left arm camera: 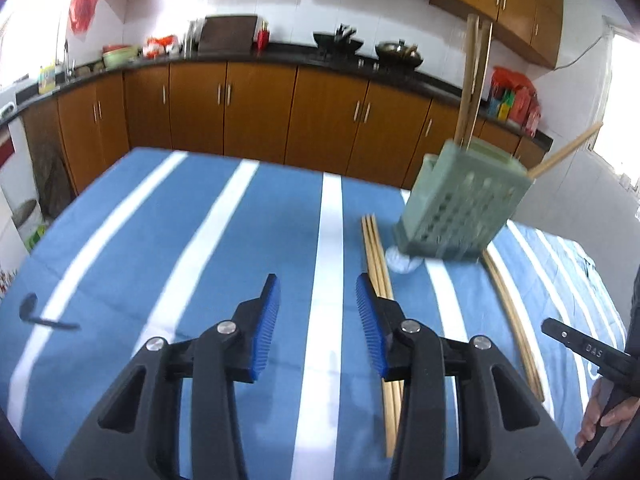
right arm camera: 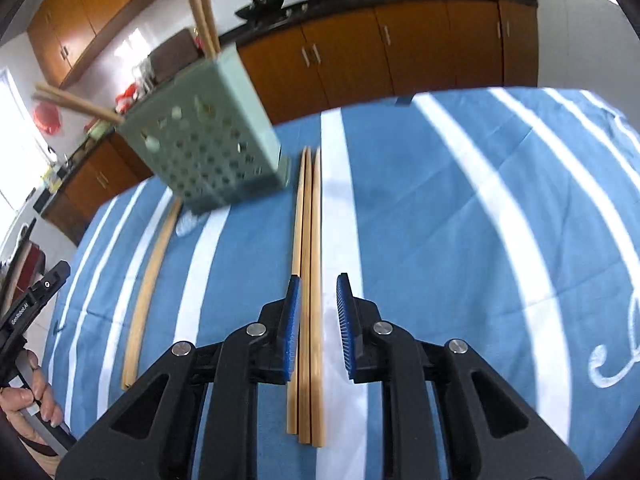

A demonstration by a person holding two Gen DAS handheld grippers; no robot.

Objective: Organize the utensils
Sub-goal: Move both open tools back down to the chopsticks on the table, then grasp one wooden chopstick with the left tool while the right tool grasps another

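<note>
A green perforated utensil holder (left arm camera: 464,204) stands on the blue striped tablecloth (left arm camera: 200,240) with several wooden chopsticks (left arm camera: 474,80) sticking out of its top. It also shows in the right wrist view (right arm camera: 208,144). Three chopsticks (right arm camera: 307,280) lie side by side on the cloth, and another pair (right arm camera: 146,292) lies to their left. My right gripper (right arm camera: 318,292) is open, low over the three chopsticks, which lie between its jaws. My left gripper (left arm camera: 318,292) is open and empty, with the three chopsticks (left arm camera: 378,260) just under its right finger.
A black spoon (left arm camera: 34,312) lies at the cloth's left edge. A white item (left arm camera: 402,262) sits at the holder's base. Kitchen cabinets and a dark counter with woks (left arm camera: 340,42) run along the far wall. The person's hand (right arm camera: 28,400) holds the other gripper at the left.
</note>
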